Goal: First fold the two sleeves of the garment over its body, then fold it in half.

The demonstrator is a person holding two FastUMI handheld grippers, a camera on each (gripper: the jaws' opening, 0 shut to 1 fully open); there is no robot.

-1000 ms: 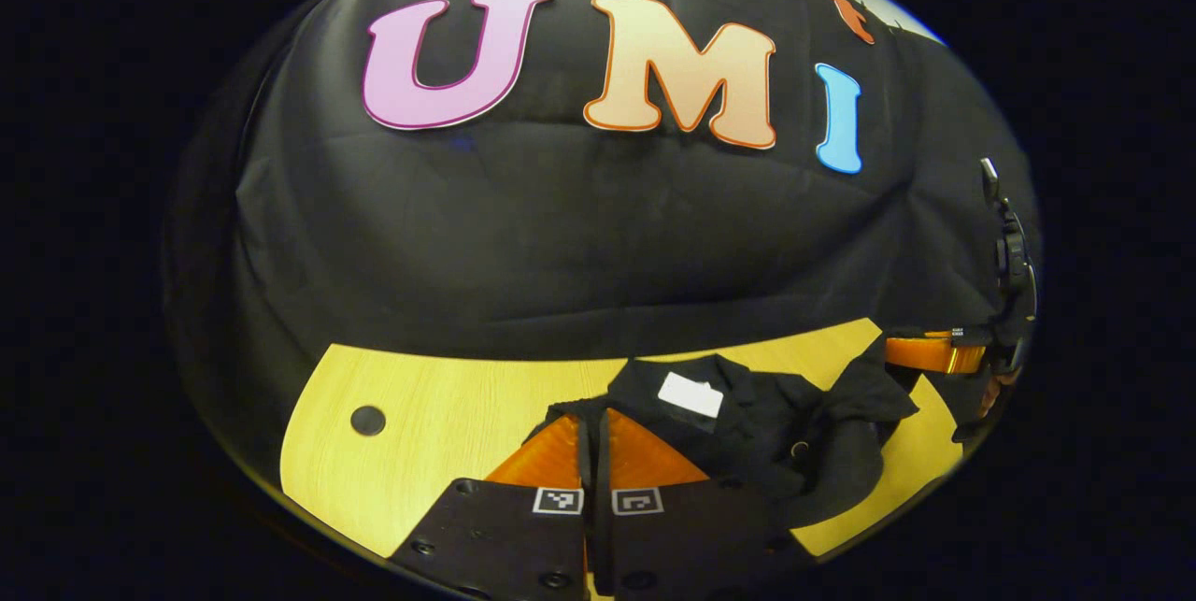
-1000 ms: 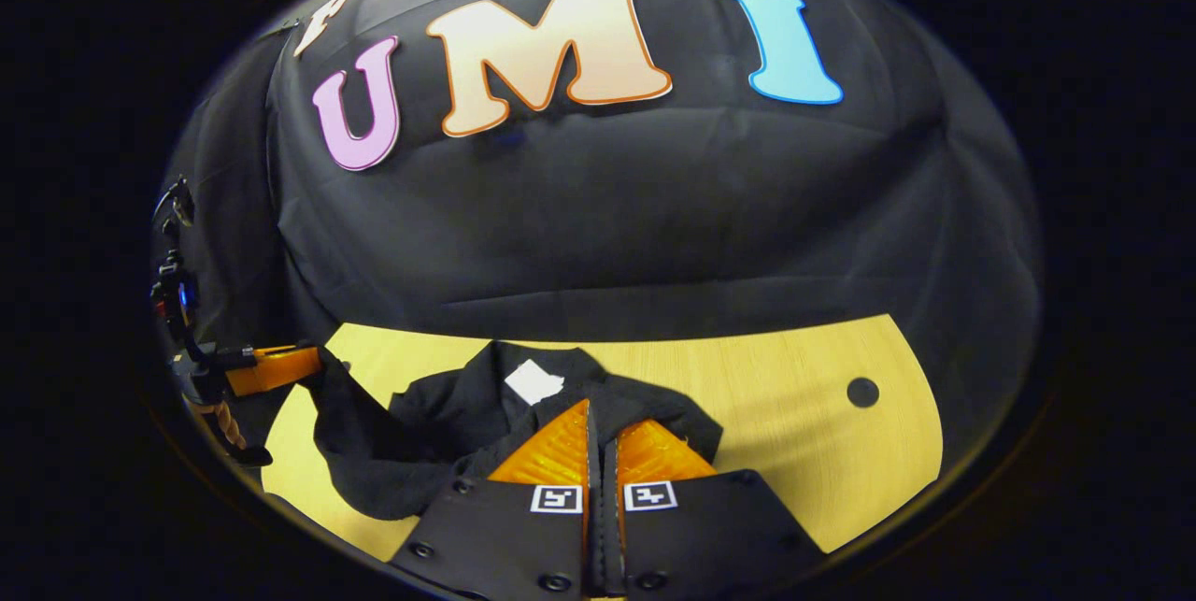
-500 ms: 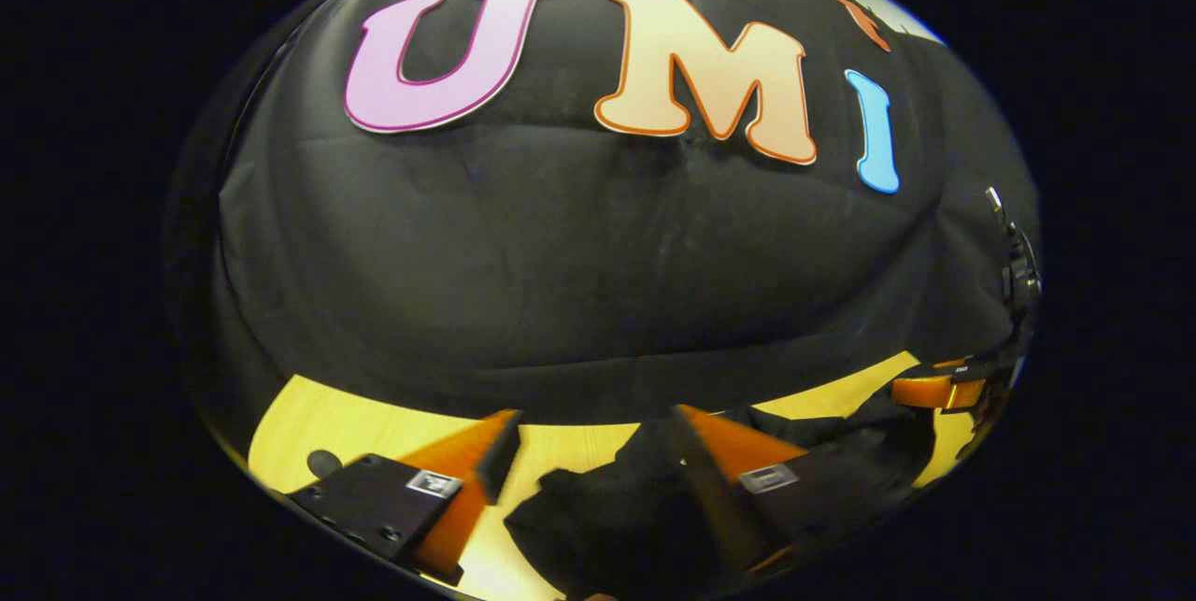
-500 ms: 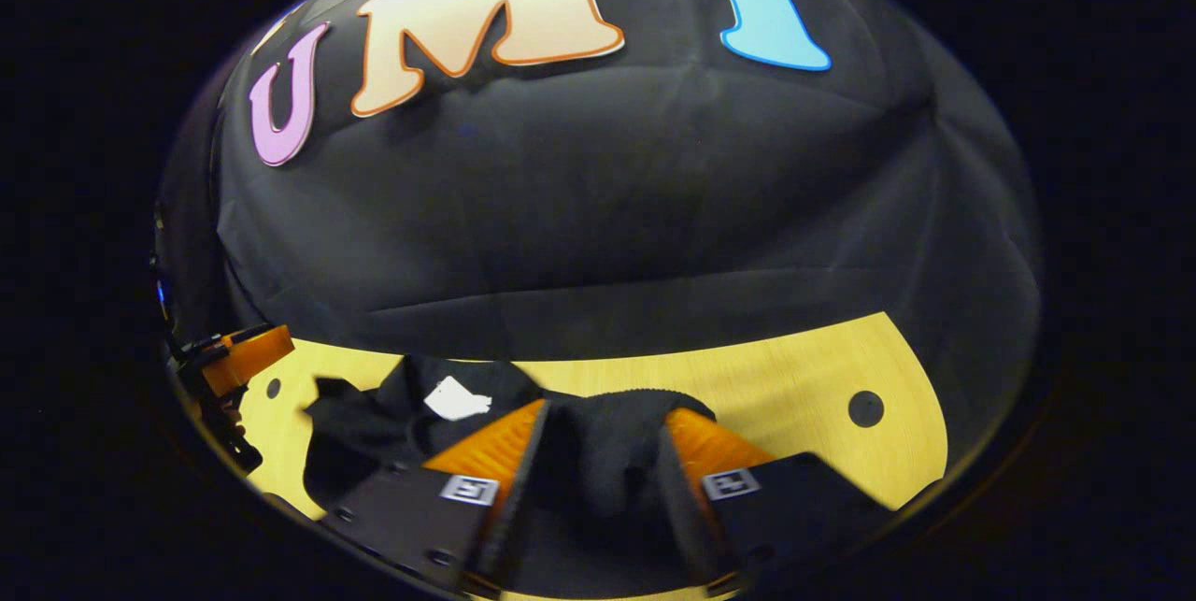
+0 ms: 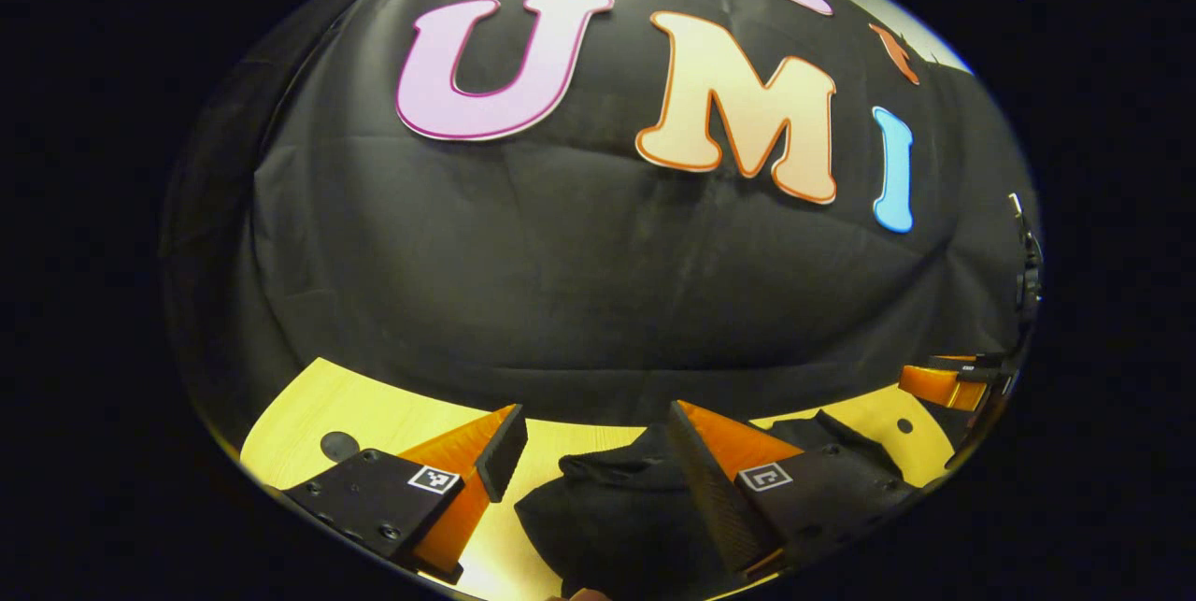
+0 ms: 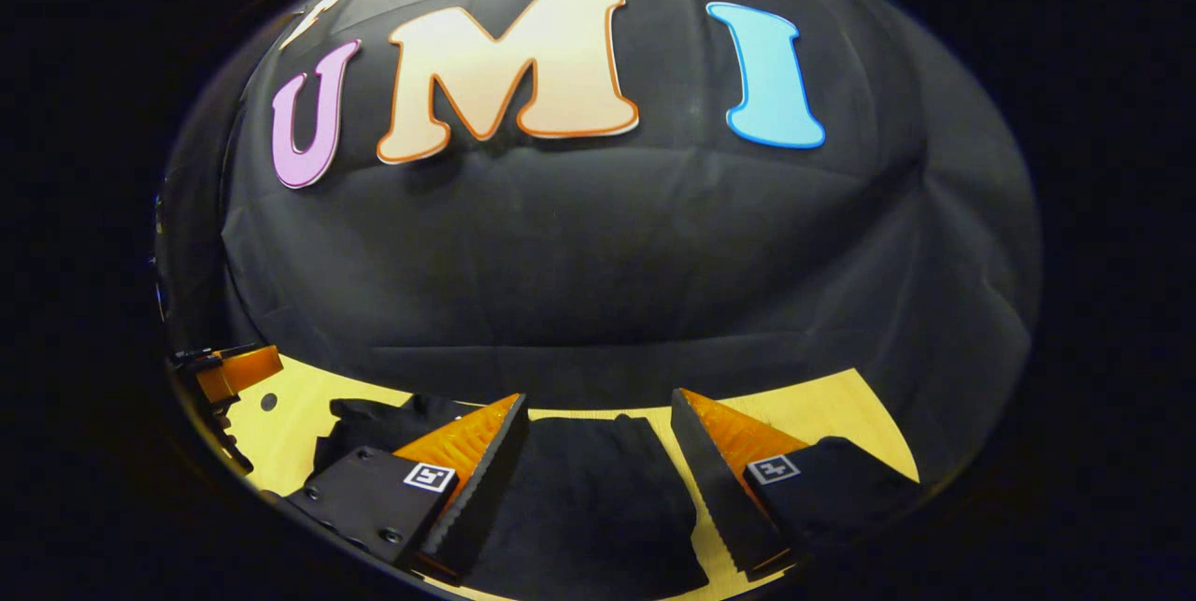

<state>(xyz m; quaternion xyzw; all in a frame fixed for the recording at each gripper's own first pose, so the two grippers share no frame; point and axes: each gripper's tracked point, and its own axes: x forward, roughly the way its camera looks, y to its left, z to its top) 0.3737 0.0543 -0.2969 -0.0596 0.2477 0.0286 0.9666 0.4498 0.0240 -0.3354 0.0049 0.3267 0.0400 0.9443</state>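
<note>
at the bottom of both views, the left gripper and right gripper stood wide open, empty, over the black garment on the table.

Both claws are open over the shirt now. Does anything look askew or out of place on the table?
Nothing is spilled or damaged. The black shirt lies on the yellow table between the open right claw, and its near part looks flat. In the left gripper view its edge beside the open left claw looks bunched.
</note>
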